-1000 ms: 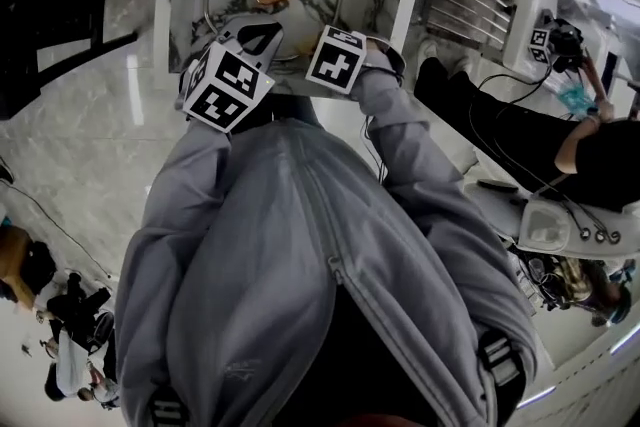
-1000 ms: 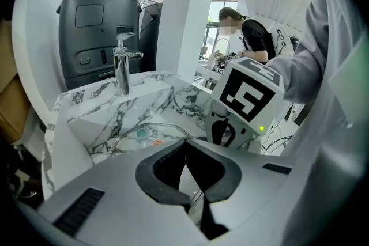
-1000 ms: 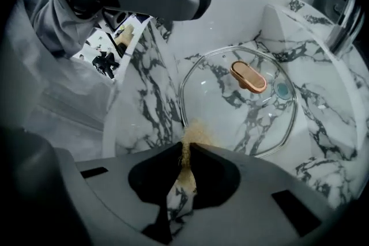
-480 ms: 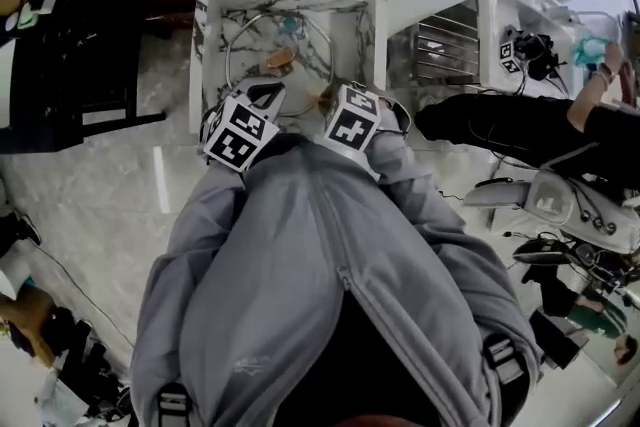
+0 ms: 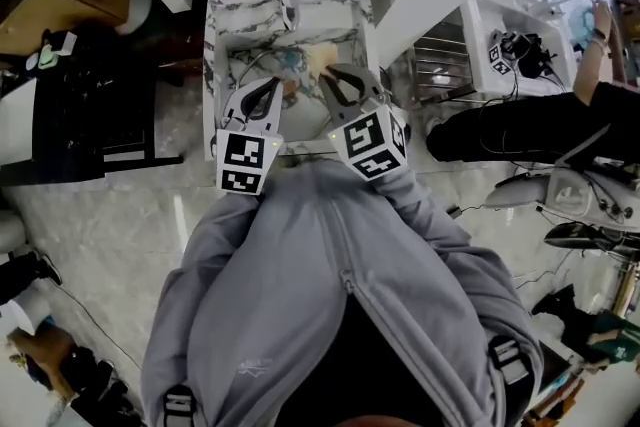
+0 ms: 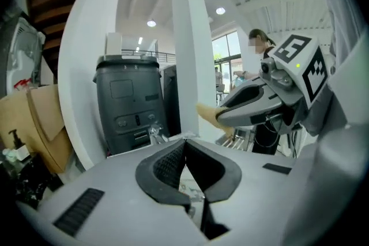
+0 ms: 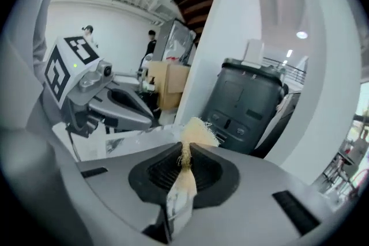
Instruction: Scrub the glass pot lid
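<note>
The glass pot lid (image 5: 256, 65) lies in the marble sink (image 5: 214, 45), its metal rim partly hidden behind both grippers. My left gripper (image 5: 270, 91) hangs above the sink's near edge, shut with nothing between its pads (image 6: 170, 165). My right gripper (image 5: 336, 81) is beside it, shut on a tan fibrous scrub pad (image 5: 322, 60) that sticks out past the tips. In the right gripper view the scrub pad (image 7: 197, 132) is pinched at the right gripper (image 7: 184, 154), with the left gripper (image 7: 118, 103) off to the left. From the left gripper view, the right gripper (image 6: 253, 105) carries the scrub pad (image 6: 207, 113).
A faucet (image 5: 290, 7) stands at the sink's far side. A wire dish rack (image 5: 440, 67) sits to the right, with a person in black (image 5: 530, 127) beyond it. A dark grey bin-like unit (image 6: 130, 105) and a cardboard box (image 6: 36, 118) stand past the sink.
Both grippers have risen out of the sink and tipped from pointing down toward level. The right gripper kept the scrub pad. The head view now takes in more of the room.
</note>
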`<state>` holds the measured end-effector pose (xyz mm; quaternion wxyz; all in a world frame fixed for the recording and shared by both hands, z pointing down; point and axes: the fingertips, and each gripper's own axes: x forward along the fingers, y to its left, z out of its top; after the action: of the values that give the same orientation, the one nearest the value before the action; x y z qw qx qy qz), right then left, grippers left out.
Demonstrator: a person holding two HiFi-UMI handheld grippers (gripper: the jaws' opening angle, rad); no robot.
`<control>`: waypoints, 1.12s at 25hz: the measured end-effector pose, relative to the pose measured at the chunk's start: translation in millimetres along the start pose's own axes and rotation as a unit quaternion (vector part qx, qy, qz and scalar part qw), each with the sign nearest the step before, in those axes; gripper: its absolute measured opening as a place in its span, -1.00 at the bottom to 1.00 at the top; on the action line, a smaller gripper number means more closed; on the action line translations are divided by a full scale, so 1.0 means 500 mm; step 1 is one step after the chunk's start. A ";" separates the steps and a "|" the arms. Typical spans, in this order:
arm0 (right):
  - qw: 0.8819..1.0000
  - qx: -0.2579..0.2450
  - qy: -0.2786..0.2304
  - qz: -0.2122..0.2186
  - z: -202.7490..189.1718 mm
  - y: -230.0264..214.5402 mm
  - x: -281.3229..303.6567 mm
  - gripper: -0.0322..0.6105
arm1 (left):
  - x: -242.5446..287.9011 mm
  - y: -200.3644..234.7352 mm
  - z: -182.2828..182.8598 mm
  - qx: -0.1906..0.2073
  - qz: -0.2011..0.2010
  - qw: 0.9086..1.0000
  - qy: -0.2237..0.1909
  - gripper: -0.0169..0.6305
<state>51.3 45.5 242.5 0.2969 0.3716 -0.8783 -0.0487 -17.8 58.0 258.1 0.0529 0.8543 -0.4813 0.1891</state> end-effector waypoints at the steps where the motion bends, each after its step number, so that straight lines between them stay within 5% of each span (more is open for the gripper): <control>1: 0.999 0.023 -0.026 -0.018 0.018 -0.011 -0.011 -0.73 | -0.008 0.004 0.018 -0.001 0.012 1.000 -0.017 -0.90; 6: 0.986 0.058 -0.115 -0.108 0.074 -0.039 -0.055 -0.74 | -0.048 0.013 0.095 0.004 0.055 0.993 -0.100 -0.90; 10: 0.976 0.093 -0.160 -0.111 0.094 -0.021 -0.063 -0.74 | -0.065 0.014 0.110 -0.010 0.064 0.989 -0.135 -0.90; 15: 0.972 0.146 -0.158 -0.094 0.076 -0.010 -0.054 -0.74 | -0.070 0.013 0.099 -0.022 0.064 0.988 -0.139 -0.90; 28: 0.972 0.145 -0.163 -0.087 0.078 -0.009 -0.047 -0.74 | -0.061 0.013 0.080 -0.019 0.056 0.990 -0.124 -0.90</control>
<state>45.0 53.1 197.7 0.0876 0.4725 -0.8769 -0.0066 -26.3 68.0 209.3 -0.0016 0.8417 -0.5348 0.0750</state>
